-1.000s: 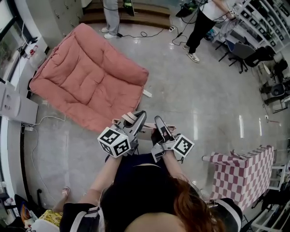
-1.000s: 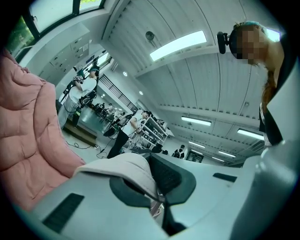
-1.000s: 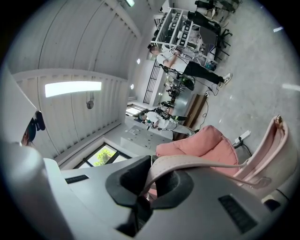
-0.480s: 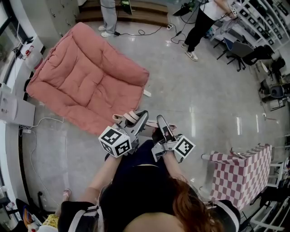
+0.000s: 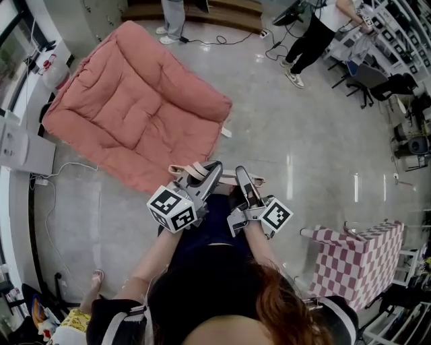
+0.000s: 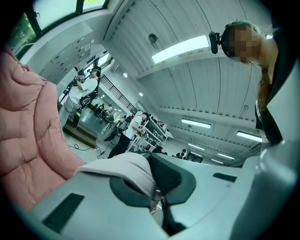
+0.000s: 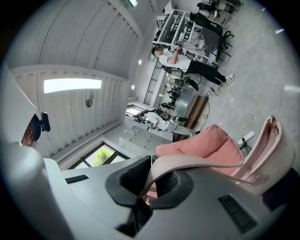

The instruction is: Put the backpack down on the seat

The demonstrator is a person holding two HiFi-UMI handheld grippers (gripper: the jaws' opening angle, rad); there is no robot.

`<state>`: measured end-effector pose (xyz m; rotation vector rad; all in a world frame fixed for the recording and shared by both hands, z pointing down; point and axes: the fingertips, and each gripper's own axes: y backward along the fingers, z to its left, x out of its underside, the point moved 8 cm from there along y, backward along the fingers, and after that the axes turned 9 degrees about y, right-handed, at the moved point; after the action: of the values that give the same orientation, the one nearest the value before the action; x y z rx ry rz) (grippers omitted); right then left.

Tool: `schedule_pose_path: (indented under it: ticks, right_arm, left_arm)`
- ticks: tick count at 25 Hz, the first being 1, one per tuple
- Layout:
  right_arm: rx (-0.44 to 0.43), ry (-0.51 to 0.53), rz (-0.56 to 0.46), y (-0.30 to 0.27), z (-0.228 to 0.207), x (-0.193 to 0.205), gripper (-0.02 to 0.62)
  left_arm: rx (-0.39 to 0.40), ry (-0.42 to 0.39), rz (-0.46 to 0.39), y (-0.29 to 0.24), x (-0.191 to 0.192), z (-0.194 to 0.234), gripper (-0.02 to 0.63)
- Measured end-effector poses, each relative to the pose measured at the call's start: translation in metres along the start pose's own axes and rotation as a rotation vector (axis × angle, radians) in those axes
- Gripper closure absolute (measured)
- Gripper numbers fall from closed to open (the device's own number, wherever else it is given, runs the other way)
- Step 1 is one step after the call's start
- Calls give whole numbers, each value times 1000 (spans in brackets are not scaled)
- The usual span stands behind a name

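The seat is a big pink quilted cushion chair (image 5: 135,108) on the floor, ahead and to the left. The backpack (image 5: 214,214) is dark with pale pink straps (image 5: 192,172) and hangs in front of the person's body. My left gripper (image 5: 210,172) is shut on one strap, and my right gripper (image 5: 240,180) is shut on another. In the left gripper view the strap (image 6: 124,164) is pinched in the left gripper (image 6: 154,190), with the seat (image 6: 28,140) at the left. In the right gripper view a strap (image 7: 201,163) runs out of the right gripper (image 7: 149,185) toward the seat (image 7: 206,145).
Two people stand at the back, one (image 5: 315,39) near shelving and one (image 5: 172,15) by a wooden step. A pink checked cloth covers a small stand (image 5: 360,259) at the right. A white unit (image 5: 19,145) and cables (image 5: 50,222) lie left of the seat.
Both grippers have carried the backpack a little closer to the pink seat, whose near edge now lies nearer the jaws. Both grips on the straps are unchanged.
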<state>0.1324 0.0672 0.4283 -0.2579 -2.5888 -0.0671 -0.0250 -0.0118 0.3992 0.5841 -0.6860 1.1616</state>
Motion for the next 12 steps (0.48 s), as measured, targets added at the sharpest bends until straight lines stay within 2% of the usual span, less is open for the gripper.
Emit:
schedule_pose_path:
  ticks: [12]
  right_arm:
    - [-25,16,85,-67,-22,-25,560]
  left_arm:
    - [-63,12,-40,-33,-28,50,588]
